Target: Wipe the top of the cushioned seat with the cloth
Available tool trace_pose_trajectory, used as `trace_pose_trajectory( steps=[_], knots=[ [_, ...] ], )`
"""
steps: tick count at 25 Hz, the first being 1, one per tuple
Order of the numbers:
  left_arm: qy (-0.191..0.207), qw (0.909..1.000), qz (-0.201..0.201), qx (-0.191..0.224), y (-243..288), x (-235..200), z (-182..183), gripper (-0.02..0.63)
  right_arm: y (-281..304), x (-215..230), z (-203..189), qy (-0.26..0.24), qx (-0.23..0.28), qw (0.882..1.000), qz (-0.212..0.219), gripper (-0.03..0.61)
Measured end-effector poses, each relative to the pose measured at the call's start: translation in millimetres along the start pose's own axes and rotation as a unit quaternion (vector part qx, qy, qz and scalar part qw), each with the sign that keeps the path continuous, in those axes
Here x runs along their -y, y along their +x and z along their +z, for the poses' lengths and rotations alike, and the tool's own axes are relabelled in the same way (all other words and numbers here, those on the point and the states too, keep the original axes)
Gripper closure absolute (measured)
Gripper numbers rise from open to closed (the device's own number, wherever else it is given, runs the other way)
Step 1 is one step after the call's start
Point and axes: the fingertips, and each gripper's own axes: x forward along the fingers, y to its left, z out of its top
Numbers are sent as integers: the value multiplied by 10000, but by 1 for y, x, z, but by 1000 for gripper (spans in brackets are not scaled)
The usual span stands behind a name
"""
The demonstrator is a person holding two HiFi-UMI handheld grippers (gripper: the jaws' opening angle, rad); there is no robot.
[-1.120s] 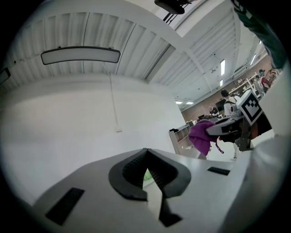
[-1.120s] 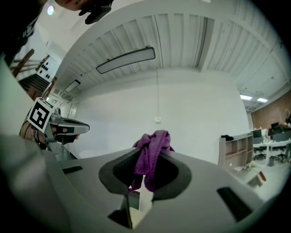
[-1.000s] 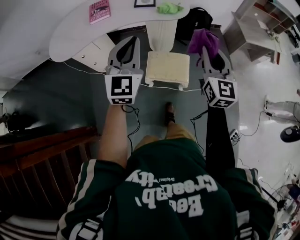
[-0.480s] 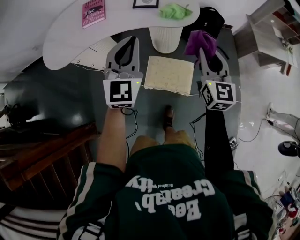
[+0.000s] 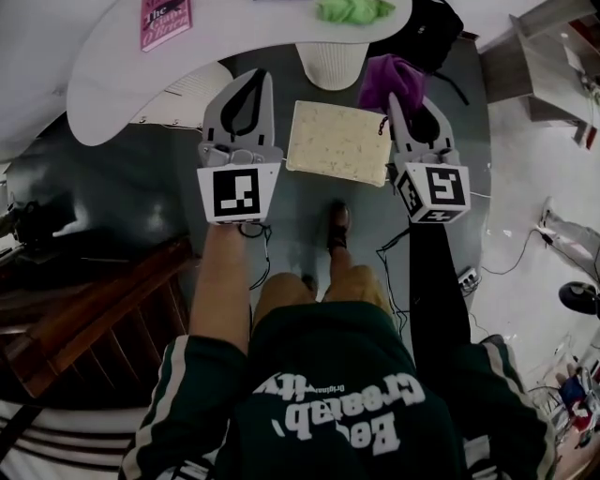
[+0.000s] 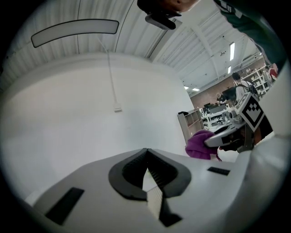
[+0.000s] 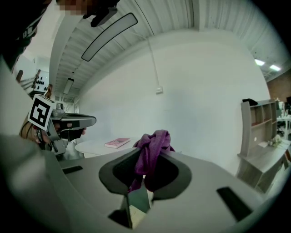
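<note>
The person stands over the seat (image 5: 339, 142), a small square cushion in pale cream that sits on the dark floor (image 5: 141, 187) between the two raised grippers. The right gripper (image 5: 392, 99) has its fingers clenched on the purple cloth (image 5: 390, 77), which bunches up over the tips and hangs in a loose twist. From above, the cloth sits just past the seat's far right corner rather than on the cushion top, and I cannot tell whether it brushes the edge. The right gripper view shows the same: the cloth (image 7: 152, 144) is pinched at the fingertips of the right gripper (image 7: 145, 150) and droops down into the opening behind them. The left gripper (image 5: 260, 75) is held beside the seat's left edge with its fingers pressed together at the tips and nothing between them. In its own view the left gripper (image 6: 146, 151) points at a plain white wall, with the cloth (image 6: 200, 144) off to the right. Beyond the seat is a curved white bench (image 5: 112, 66) on a ribbed white pedestal (image 5: 332, 64). A pink book (image 5: 166, 22) lies on its left part and a crumpled green rag (image 5: 352, 9) near its right end. A black bag (image 5: 433, 30) lies on the floor behind the cloth, and the person's dark shoe (image 5: 338, 225) is planted just short of the seat.
</note>
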Motion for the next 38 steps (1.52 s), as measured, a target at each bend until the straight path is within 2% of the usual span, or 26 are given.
trace_pose_trajectory(
  steps=[9, 13, 19, 29, 34, 38],
  knots=[
    [-148, 9991, 3, -396, 7, -3, -67, 598, 26, -5, -50, 100, -229, 9996, 115, 499],
    [-39, 9994, -134, -319, 14, 3, -81, 598, 35, -4, -68, 112, -271, 9996, 43, 499],
    [-120, 9993, -238, -253, 21, -4, -110, 598, 56, -14, -92, 39, -399, 9992, 33, 499],
    [-299, 9976, -576, -236, 25, -12, -188, 598, 97, -42, -167, 249, -1200, 9925, 0, 503],
    [-402, 9961, -702, -360, 25, -21, -226, 598, 137, -64, -221, 606, -1815, 9815, 100, 503],
    [-435, 9949, -827, -374, 27, -29, -245, 598, 171, -85, -259, 695, -2222, 9723, 204, 503]
  ],
)
